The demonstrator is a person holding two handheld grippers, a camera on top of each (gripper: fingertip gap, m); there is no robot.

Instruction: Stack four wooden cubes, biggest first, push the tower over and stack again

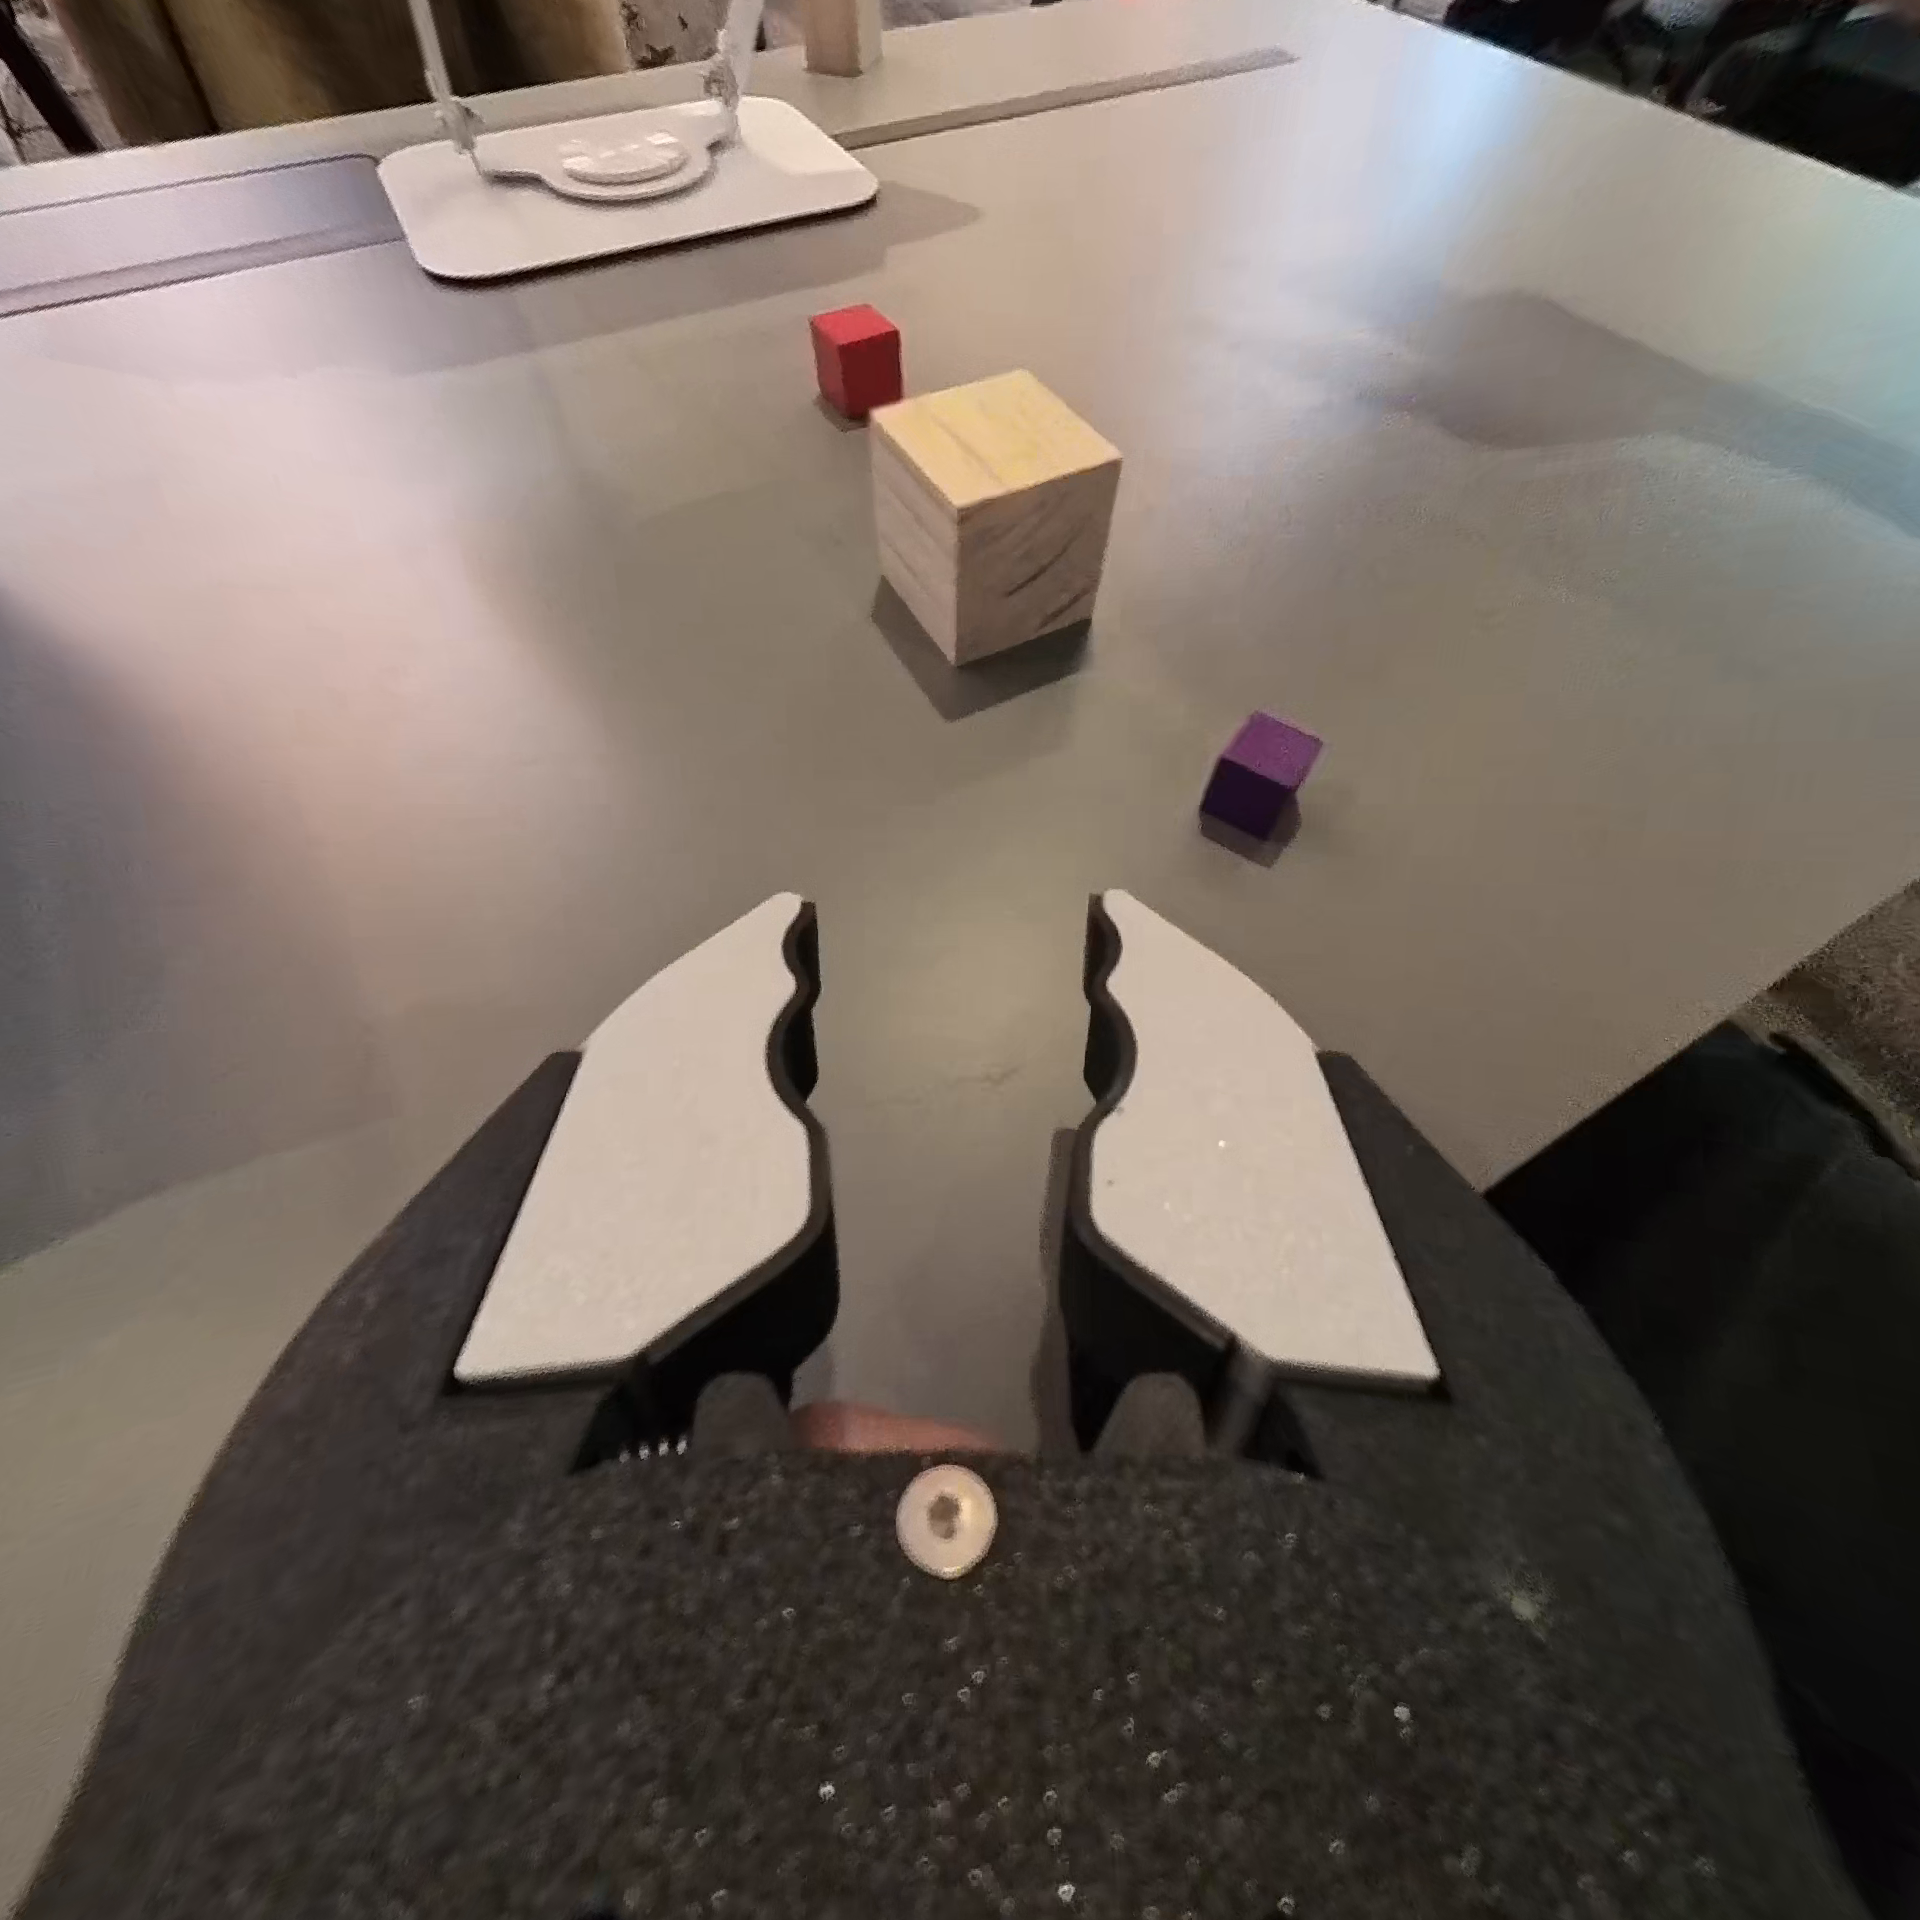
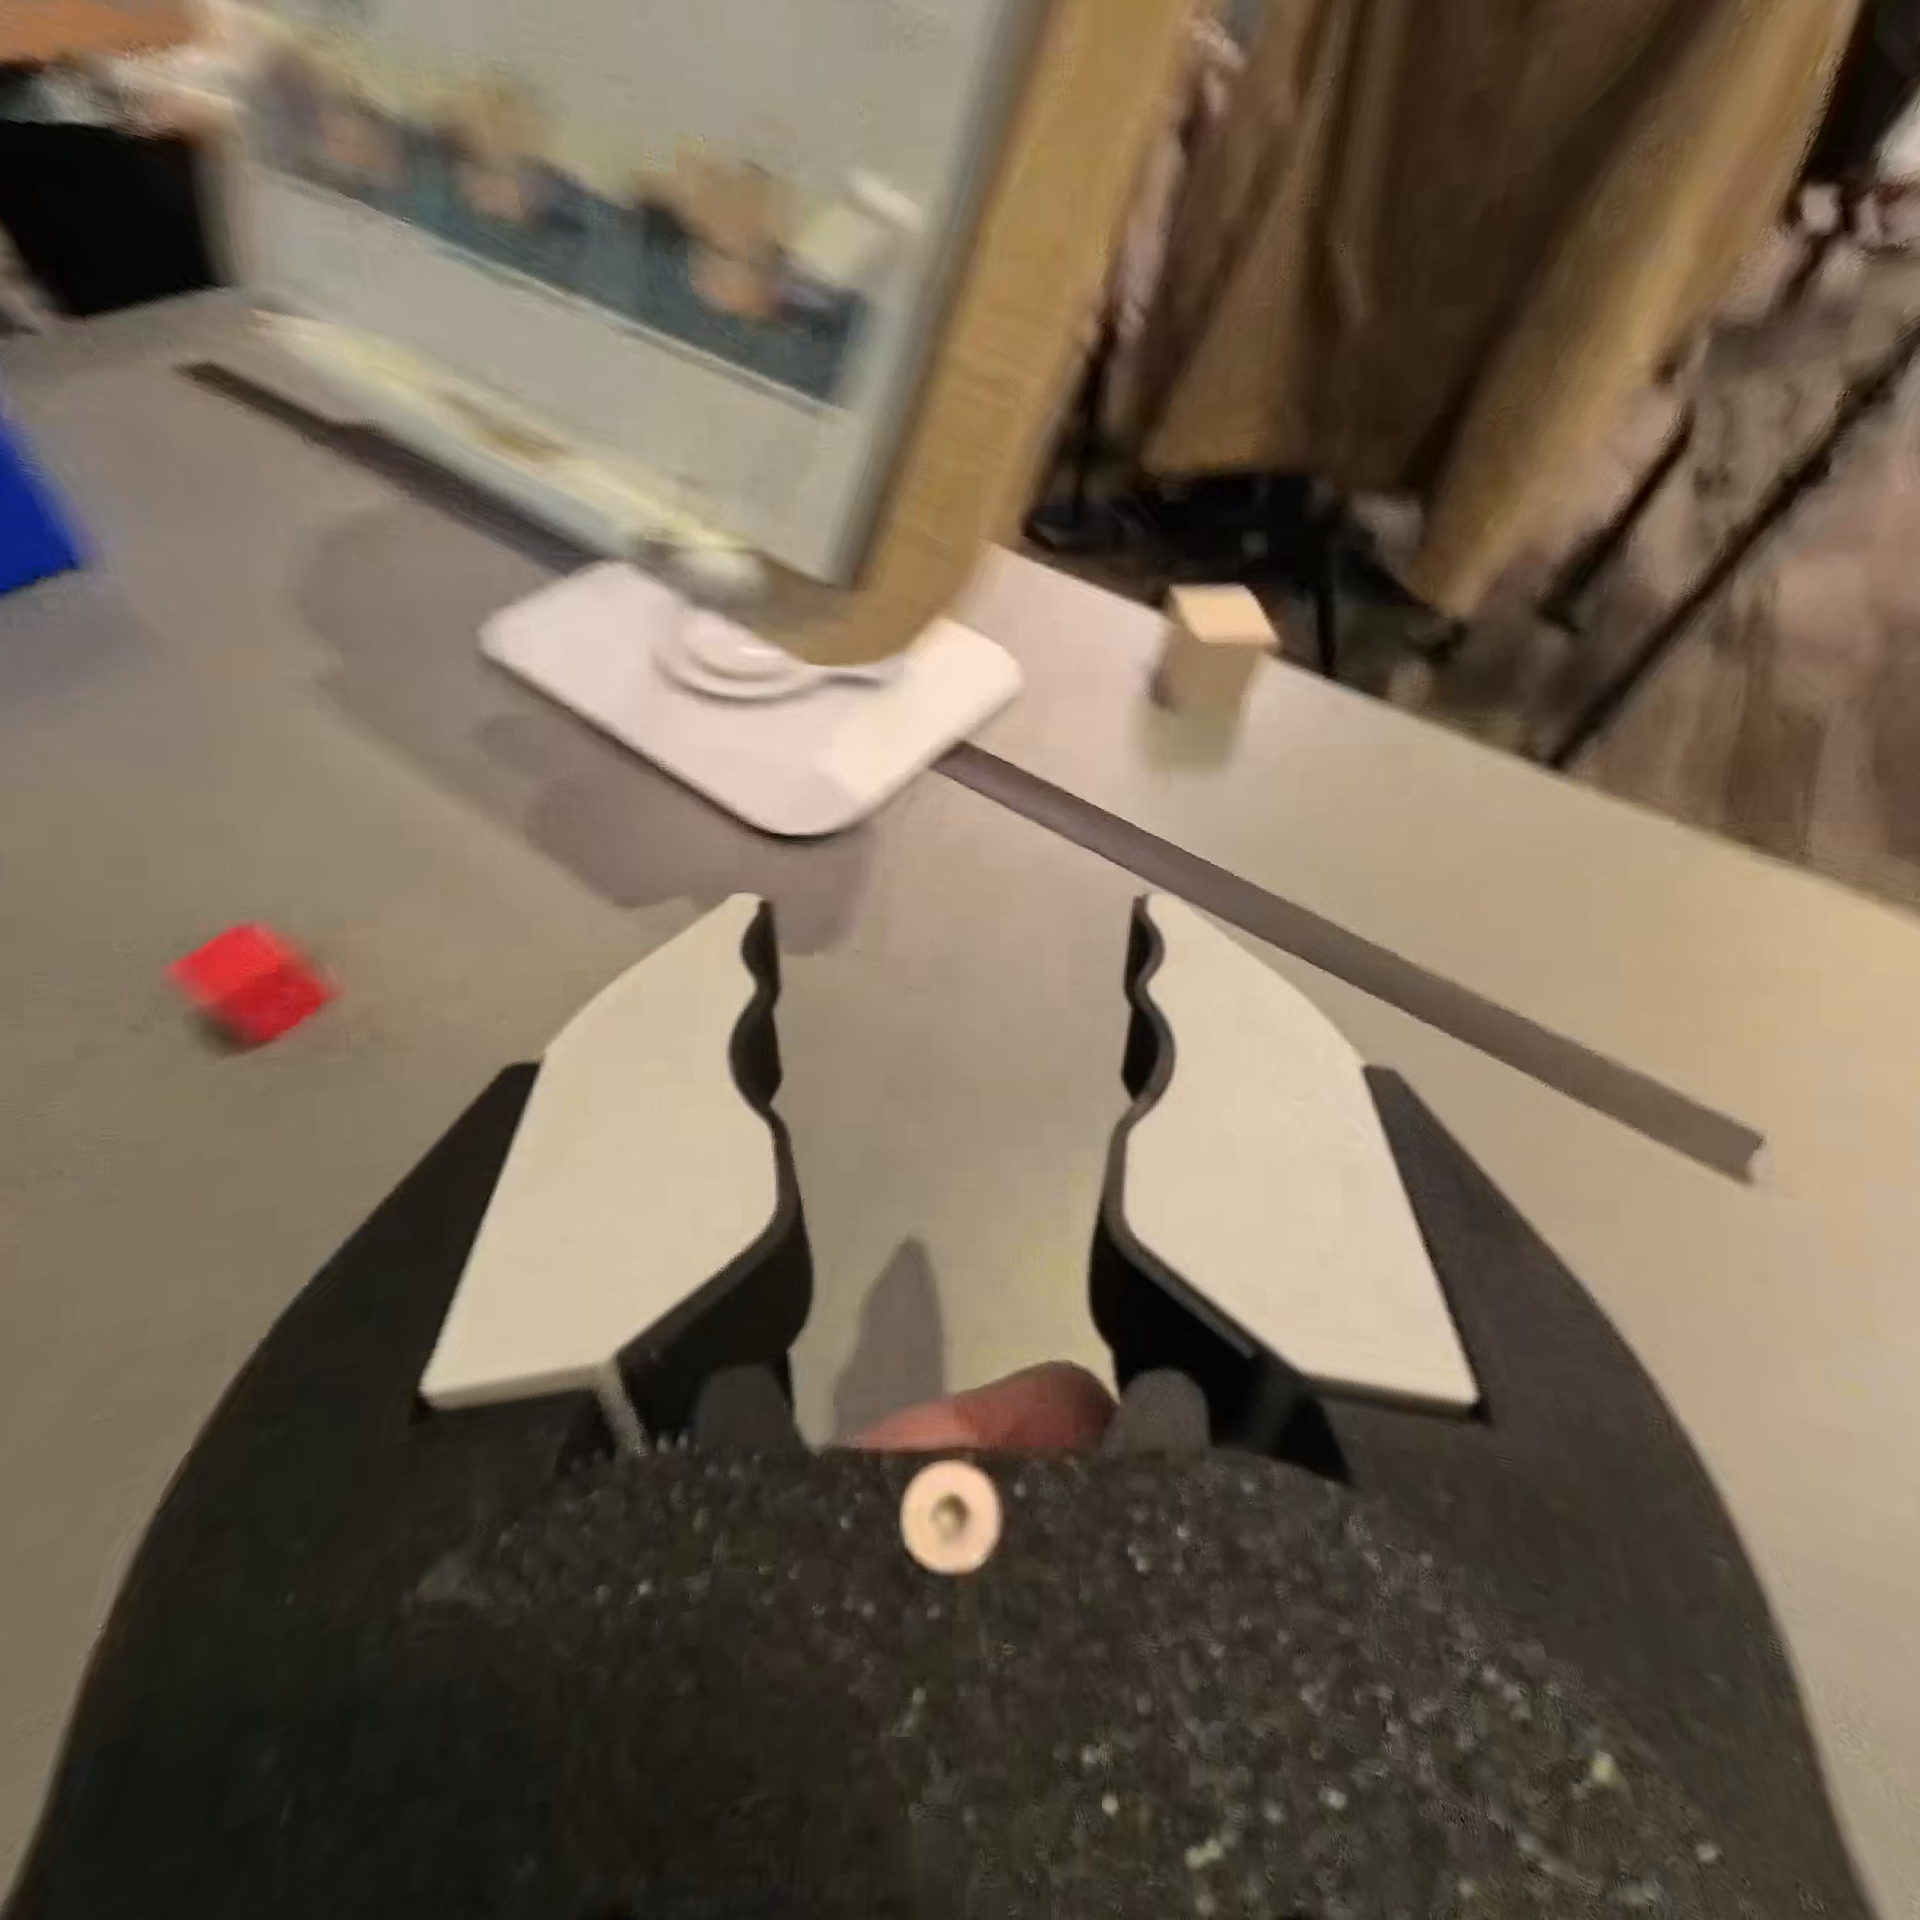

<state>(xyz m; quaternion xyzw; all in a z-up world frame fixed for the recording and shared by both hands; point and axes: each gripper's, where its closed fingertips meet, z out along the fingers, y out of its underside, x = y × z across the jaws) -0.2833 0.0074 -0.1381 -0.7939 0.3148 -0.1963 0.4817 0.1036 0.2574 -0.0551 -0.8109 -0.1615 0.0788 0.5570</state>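
Observation:
In the left wrist view a big plain wooden cube (image 1: 992,514) stands on the grey table (image 1: 416,727). A small red cube (image 1: 854,360) sits just behind it and a small purple cube (image 1: 1259,774) lies in front to its right. My left gripper (image 1: 951,920) is open and empty, short of the big cube. In the blurred right wrist view my right gripper (image 2: 951,920) is open and empty over the table. The red cube (image 2: 252,982) lies to its left, and a mid-sized plain wooden cube (image 2: 1210,649) stands far ahead near the table's back edge.
A white monitor stand base (image 1: 623,187) sits at the back of the table, also in the right wrist view (image 2: 758,696), with the screen (image 2: 582,239) above it. A dark groove strip (image 2: 1351,966) runs across the table. The table's right edge (image 1: 1558,1122) is near my left gripper. Some 45 cm of space lies between my two pairs of fingers. The small purple cube (image 1: 1259,774) lies around 8 cm away from my left fingertips.

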